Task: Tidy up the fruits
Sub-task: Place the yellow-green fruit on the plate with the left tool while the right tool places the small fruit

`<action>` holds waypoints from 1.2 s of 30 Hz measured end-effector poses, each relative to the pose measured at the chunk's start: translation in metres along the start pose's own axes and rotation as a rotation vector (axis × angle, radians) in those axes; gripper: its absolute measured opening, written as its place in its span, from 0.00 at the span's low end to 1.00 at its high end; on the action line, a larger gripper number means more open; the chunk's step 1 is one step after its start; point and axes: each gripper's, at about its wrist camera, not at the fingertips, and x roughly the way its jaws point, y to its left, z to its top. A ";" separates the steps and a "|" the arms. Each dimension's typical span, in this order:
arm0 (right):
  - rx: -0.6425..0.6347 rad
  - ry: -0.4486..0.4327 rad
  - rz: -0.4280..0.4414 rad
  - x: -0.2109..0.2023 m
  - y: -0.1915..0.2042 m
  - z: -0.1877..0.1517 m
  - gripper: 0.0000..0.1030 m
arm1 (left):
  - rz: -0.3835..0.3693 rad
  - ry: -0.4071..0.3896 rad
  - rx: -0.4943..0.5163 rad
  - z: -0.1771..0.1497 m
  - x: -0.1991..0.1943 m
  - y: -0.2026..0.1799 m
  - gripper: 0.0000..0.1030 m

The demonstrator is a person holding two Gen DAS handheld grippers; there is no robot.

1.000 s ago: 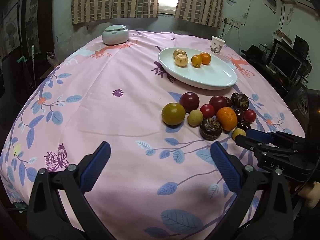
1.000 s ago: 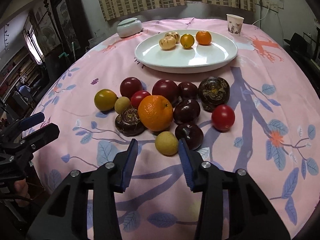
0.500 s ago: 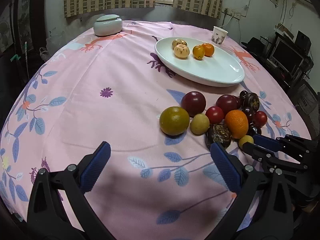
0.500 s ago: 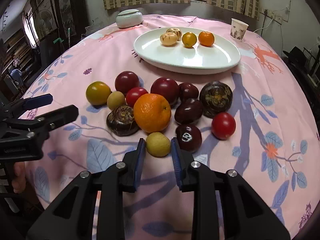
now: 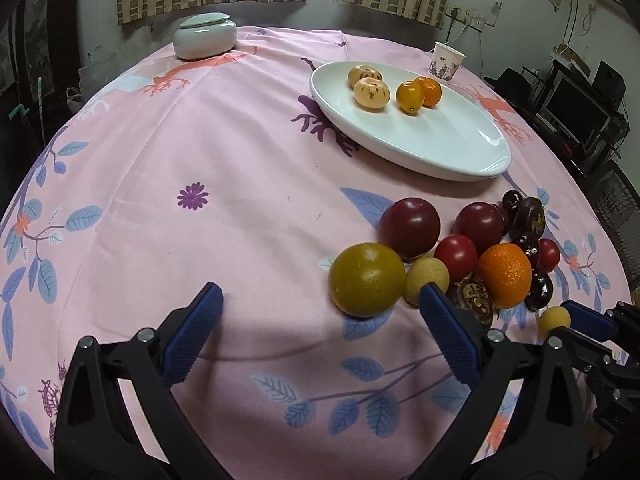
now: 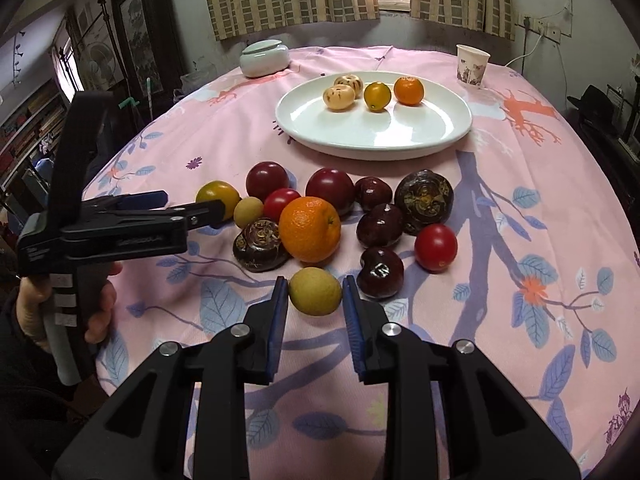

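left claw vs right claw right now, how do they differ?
The left claw is spread wide with nothing between its pads; the right claw is narrowed around the small yellow fruit, contact unclear. The left claw sits beside the pile near the yellow-green fruit; the right claw is at the pile's near edge. Both are black with blue pads.

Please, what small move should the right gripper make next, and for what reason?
Probably close a little more, then lift. The right gripper has its blue pads on both sides of the small yellow fruit, with little or no gap visible, and the fruit looks to be on the tablecloth. The white plate has free space.
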 end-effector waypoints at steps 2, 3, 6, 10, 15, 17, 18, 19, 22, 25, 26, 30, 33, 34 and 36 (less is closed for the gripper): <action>0.014 0.000 0.007 -0.001 -0.003 -0.001 0.27 | -0.029 0.023 -0.003 0.001 0.005 0.000 0.84; 0.020 0.002 0.011 0.000 -0.004 0.000 0.27 | -0.034 0.030 -0.003 0.002 0.008 0.000 0.77; 0.032 0.010 0.023 0.003 -0.007 -0.001 0.27 | -0.073 0.024 0.001 0.005 0.009 -0.001 0.60; 0.038 0.005 0.032 0.002 -0.008 0.000 0.27 | -0.113 0.023 0.018 0.007 0.011 -0.009 0.39; 0.038 -0.013 0.038 -0.003 -0.008 0.003 0.27 | -0.116 0.015 0.015 0.008 0.010 -0.010 0.39; 0.035 -0.018 0.036 -0.004 -0.009 0.005 0.27 | -0.110 -0.002 0.013 0.008 0.005 -0.010 0.39; 0.032 -0.023 0.033 -0.005 -0.009 0.007 0.27 | -0.109 -0.015 0.016 0.008 0.001 -0.010 0.39; 0.029 -0.029 0.032 -0.006 -0.009 0.010 0.27 | -0.109 -0.028 0.019 0.009 -0.003 -0.011 0.39; 0.021 -0.041 0.029 -0.004 -0.011 0.018 0.27 | -0.122 -0.056 0.025 0.013 -0.016 -0.013 0.39; 0.017 -0.041 0.038 0.001 -0.014 0.027 0.27 | -0.139 -0.071 0.038 0.024 -0.024 -0.019 0.39; 0.016 -0.042 0.044 0.003 -0.016 0.033 0.27 | -0.139 -0.073 0.043 0.029 -0.024 -0.020 0.39; -0.012 -0.066 0.033 0.008 -0.024 0.070 0.27 | -0.139 -0.084 0.062 0.068 -0.019 -0.030 0.39; -0.063 -0.093 0.030 0.018 -0.033 0.106 0.27 | -0.148 -0.086 0.086 0.102 -0.006 -0.041 0.39; -0.079 -0.092 0.028 0.024 -0.036 0.117 0.27 | -0.149 -0.082 0.081 0.113 0.001 -0.044 0.39; -0.118 -0.082 0.010 0.043 -0.044 0.141 0.27 | -0.149 -0.083 0.082 0.133 0.015 -0.049 0.39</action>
